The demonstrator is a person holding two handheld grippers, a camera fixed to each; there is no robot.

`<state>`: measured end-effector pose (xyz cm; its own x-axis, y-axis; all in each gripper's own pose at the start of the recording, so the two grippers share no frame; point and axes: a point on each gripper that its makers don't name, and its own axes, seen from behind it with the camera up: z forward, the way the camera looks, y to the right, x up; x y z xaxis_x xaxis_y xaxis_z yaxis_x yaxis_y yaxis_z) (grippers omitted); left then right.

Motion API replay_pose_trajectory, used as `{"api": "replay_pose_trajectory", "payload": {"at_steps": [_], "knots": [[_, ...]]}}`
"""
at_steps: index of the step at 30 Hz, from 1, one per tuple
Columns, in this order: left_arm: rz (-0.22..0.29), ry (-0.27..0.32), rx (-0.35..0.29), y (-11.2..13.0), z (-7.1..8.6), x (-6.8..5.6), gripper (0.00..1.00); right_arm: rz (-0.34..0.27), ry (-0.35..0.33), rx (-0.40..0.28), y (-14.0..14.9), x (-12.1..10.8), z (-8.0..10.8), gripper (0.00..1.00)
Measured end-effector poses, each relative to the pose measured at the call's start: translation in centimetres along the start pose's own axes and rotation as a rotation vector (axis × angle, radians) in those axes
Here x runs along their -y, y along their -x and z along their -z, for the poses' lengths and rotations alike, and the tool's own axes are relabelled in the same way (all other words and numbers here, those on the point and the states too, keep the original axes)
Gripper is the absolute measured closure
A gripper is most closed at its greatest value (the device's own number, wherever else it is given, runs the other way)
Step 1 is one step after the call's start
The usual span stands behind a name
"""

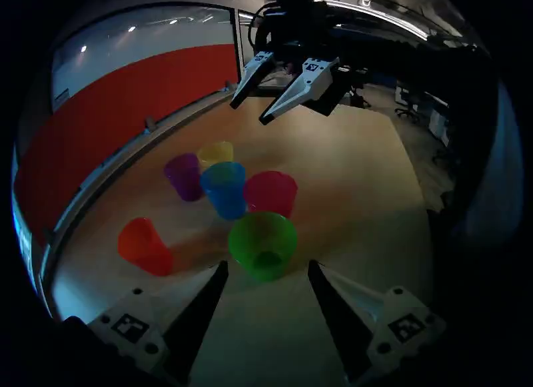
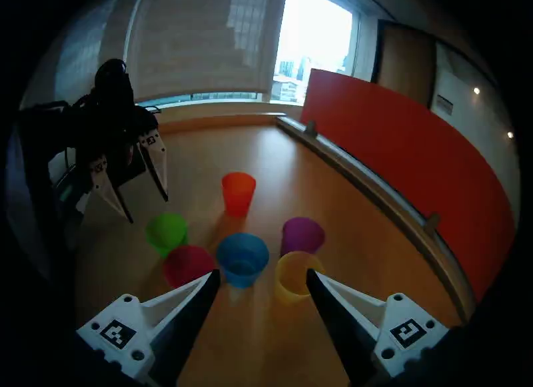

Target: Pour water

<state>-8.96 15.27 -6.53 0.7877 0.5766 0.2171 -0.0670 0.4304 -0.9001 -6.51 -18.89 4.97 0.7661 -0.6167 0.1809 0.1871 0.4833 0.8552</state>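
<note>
the yellow cup (image 1: 215,152) sits half hidden behind the blue cup (image 1: 224,190); cup contents too dim to tell

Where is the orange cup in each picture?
Left gripper view: the orange cup stands low on the left, by itself.
Right gripper view: the orange cup stands near the middle, beyond the blue cup.
Shared landmark: the blue cup.

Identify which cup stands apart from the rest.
The orange cup stands alone on the table; the green cup, pink cup, blue cup, purple cup and yellow cup cluster together.
</note>
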Motion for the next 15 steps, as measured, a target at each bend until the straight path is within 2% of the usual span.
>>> {"api": "replay_pose_trajectory", "payload": {"at_steps": [15], "knots": [[0.024, -0.001, 0.014, 1.2, -1.4, 0.6, 0.11, 0.001, -0.025, 0.019, 0.6, 0.6, -1.4, 0.00]]}}
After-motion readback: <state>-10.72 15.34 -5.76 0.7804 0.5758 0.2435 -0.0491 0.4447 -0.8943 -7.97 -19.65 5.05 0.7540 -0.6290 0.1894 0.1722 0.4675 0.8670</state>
